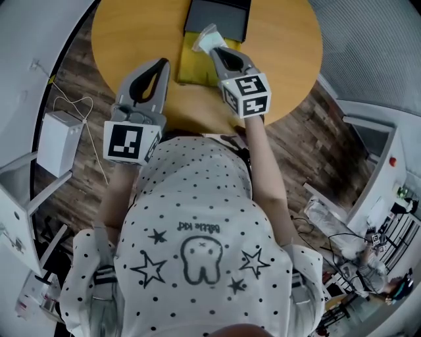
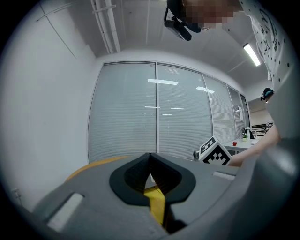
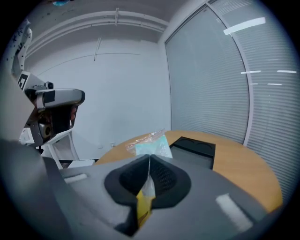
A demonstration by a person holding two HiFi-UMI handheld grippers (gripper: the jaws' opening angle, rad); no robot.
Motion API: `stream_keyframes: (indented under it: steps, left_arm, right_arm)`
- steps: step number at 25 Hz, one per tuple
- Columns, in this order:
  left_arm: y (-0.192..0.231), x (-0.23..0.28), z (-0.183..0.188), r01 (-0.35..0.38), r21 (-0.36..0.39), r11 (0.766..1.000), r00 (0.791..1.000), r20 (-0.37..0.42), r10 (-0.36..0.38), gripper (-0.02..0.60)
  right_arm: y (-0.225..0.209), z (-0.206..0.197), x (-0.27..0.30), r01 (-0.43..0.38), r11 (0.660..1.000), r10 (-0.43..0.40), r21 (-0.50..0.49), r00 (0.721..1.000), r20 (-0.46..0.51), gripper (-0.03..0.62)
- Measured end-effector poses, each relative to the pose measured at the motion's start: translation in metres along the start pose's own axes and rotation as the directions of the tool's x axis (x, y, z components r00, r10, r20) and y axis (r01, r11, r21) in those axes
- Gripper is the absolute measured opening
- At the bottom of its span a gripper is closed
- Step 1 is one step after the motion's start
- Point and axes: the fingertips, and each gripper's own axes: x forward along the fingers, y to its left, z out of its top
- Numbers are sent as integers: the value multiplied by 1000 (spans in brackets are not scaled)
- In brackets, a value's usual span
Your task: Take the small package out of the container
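Observation:
The small package, a clear bag with pale blue contents, is pinched at its near edge by my right gripper, which is shut on it. It hangs over the near edge of the black container and above a flat yellow pad. In the right gripper view the package sticks up just past the closed tips, with the container behind it. My left gripper is shut beside the pad's left edge with nothing visible in it; its closed tips show yellow below them.
All this sits on a round wooden table. A white box and loose wires lie on the floor at the left. Clutter and white furniture stand at the right. A glass wall with blinds lies beyond the table.

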Motion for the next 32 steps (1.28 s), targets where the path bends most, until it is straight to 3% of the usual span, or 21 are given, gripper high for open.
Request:
stream_keyframes:
  steps: [18, 28, 32]
  left_arm:
    - [-22, -17, 6, -8, -32, 999, 999, 34, 9, 11]
    - [-33, -23, 3, -2, -29, 1000, 1000, 29, 2, 11]
    - [-56, -13, 8, 6, -22, 1000, 999, 33, -5, 11]
  right_arm:
    - [7, 49, -64, 69, 997, -62, -36, 985, 158, 3]
    - [6, 54, -100, 122, 991, -107, -59, 974, 201, 3]
    - [-15, 54, -128, 141, 989, -130, -32, 965, 229, 3]
